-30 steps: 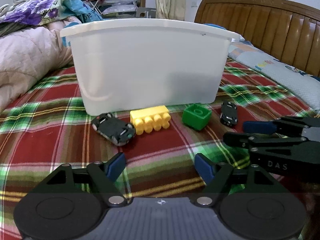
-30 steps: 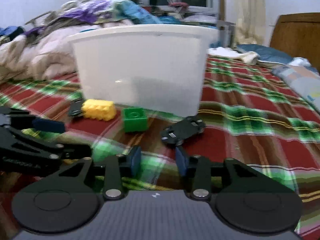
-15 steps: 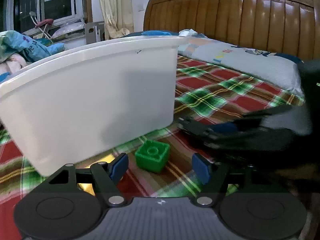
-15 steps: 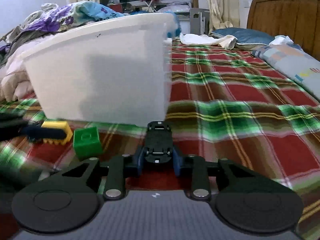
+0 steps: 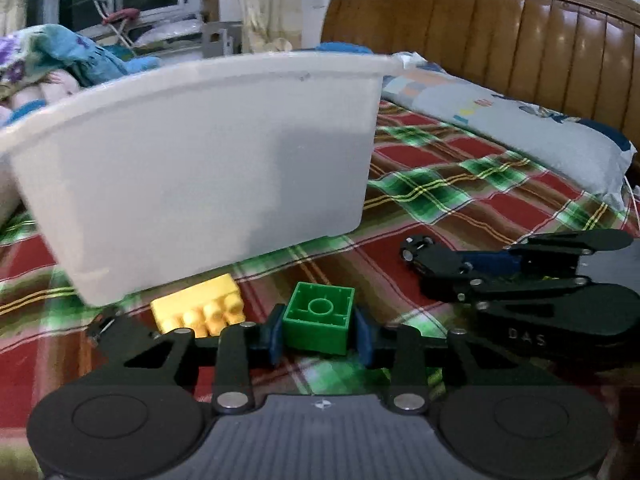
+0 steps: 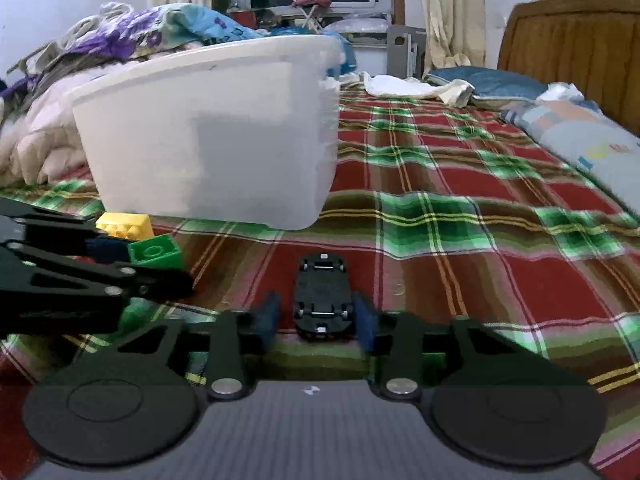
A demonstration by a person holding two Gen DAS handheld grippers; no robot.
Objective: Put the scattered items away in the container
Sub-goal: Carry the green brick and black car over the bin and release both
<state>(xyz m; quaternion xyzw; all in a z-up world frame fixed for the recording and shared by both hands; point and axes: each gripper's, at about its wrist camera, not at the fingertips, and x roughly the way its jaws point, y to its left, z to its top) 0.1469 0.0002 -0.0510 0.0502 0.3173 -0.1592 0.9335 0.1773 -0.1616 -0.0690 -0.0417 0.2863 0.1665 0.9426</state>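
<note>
A white plastic tub (image 5: 200,152) stands on the plaid bedspread; it also shows in the right wrist view (image 6: 208,136). My left gripper (image 5: 319,334) is shut on a green block (image 5: 320,318), low on the bed in front of the tub. A yellow brick (image 5: 199,309) lies just left of it. My right gripper (image 6: 316,316) has its blue pads on either side of a black toy car (image 6: 322,296), which lies upside down; small gaps show beside the car. The right gripper also shows in the left wrist view (image 5: 520,276), the left gripper in the right wrist view (image 6: 80,276).
The plaid bedspread (image 6: 460,208) stretches to the right. A pillow (image 5: 520,128) lies along the wooden headboard (image 5: 500,28). Piled quilts and clothes (image 6: 120,40) lie behind and left of the tub. A second toy car is hidden in both views.
My left gripper has moved in and closed on the green block. My right gripper has moved onto the black toy car and now straddles it.
</note>
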